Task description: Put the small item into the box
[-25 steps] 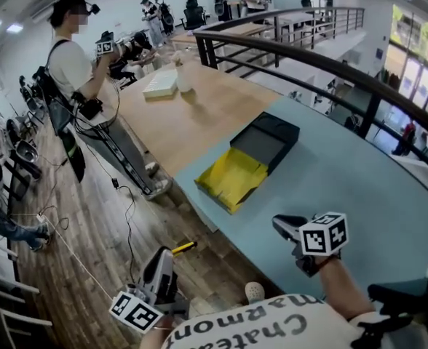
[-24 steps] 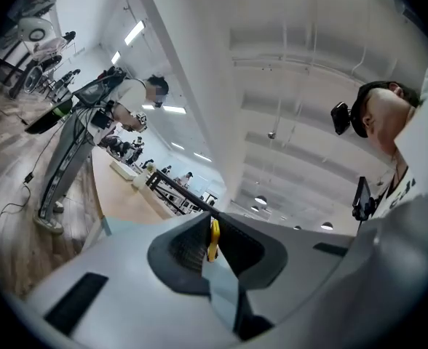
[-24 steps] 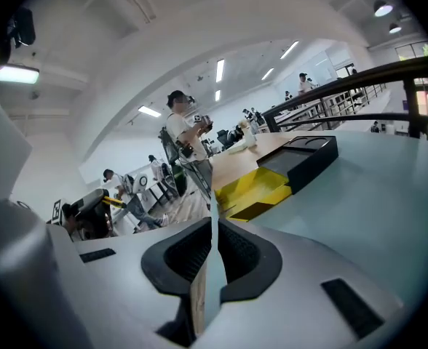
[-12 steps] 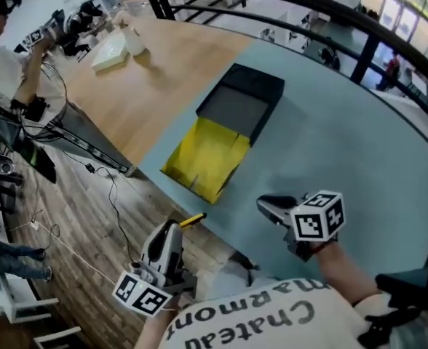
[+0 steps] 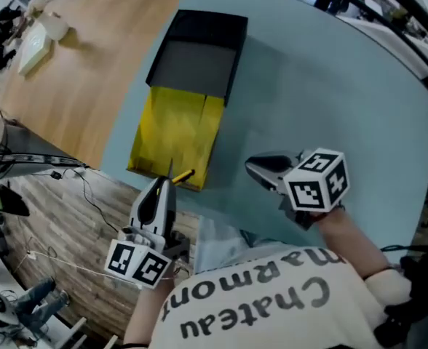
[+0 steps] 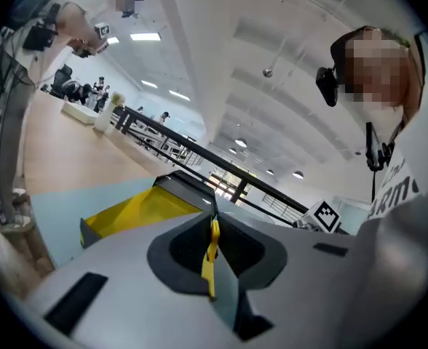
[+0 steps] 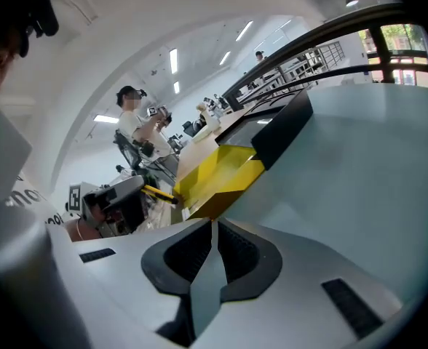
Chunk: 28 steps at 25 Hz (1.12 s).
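An open box lies on the light blue table [image 5: 330, 86], its dark tray [image 5: 198, 60] far from me and its yellow flap [image 5: 174, 129] toward me. My left gripper [image 5: 167, 179] hovers just off the table's near edge, close to the yellow flap, and is shut on a thin yellow small item [image 5: 184, 174]. In the left gripper view that yellow item [image 6: 212, 247] stands pinched between the jaws of the left gripper [image 6: 213, 215], with the yellow flap [image 6: 134, 209] ahead. My right gripper [image 5: 252, 166] rests over the table right of the box, shut and empty; its jaws in the right gripper view [image 7: 213, 227] meet with nothing between them.
A wooden table [image 5: 76, 78] adjoins the blue one on the left, with a white object [image 5: 33, 46] at its far end. Wooden floor with cables [image 5: 61, 217] lies below the table edge. A person [image 7: 137, 133] stands in the background.
The head view has tilted down, so the box now sits higher and nearer the middle. My left gripper with the yellow item has come up closer to the yellow flap. The right gripper has hardly moved.
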Available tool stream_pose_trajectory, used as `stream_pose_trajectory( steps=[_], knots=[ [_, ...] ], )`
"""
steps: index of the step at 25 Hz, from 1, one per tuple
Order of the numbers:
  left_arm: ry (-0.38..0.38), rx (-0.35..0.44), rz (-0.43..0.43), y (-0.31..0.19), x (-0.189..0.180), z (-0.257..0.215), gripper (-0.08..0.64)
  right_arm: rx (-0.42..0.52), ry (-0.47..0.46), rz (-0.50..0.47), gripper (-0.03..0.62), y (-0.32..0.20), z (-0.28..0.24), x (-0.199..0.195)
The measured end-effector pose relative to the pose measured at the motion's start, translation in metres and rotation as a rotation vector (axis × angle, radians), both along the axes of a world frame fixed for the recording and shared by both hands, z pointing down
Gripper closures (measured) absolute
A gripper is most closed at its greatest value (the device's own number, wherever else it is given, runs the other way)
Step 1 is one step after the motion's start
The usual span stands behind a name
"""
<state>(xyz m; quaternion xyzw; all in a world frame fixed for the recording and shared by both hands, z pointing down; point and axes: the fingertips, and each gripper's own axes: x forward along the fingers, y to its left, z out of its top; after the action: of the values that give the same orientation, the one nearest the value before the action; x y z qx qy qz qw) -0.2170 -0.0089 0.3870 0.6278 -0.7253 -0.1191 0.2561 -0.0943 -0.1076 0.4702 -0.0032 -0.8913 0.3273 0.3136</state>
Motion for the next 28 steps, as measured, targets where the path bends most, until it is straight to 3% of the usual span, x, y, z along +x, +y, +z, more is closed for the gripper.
stream_pose_trajectory(
  steps=[3,6,12,21,28],
  knots=[
    [-0.010,-0.076,0.115,-0.025,-0.012,0.012,0.534,-0.012,0.061,0.081,0.541,-0.004,0.012,-0.003],
    [-0.087,-0.143,0.229,-0.046,-0.024,0.029,0.534,-0.052,0.078,0.170,0.541,-0.013,0.025,-0.019],
    [-0.095,-0.125,0.439,-0.078,-0.034,0.045,0.534,-0.044,0.124,0.301,0.541,-0.017,0.033,-0.033],
    [-0.114,-0.244,0.653,-0.090,-0.025,0.069,0.534,-0.021,0.115,0.448,0.541,-0.028,0.014,-0.031],
    [-0.153,-0.340,0.738,-0.096,-0.022,0.092,0.532,-0.013,0.110,0.494,0.541,-0.029,0.010,-0.031]
  ],
)
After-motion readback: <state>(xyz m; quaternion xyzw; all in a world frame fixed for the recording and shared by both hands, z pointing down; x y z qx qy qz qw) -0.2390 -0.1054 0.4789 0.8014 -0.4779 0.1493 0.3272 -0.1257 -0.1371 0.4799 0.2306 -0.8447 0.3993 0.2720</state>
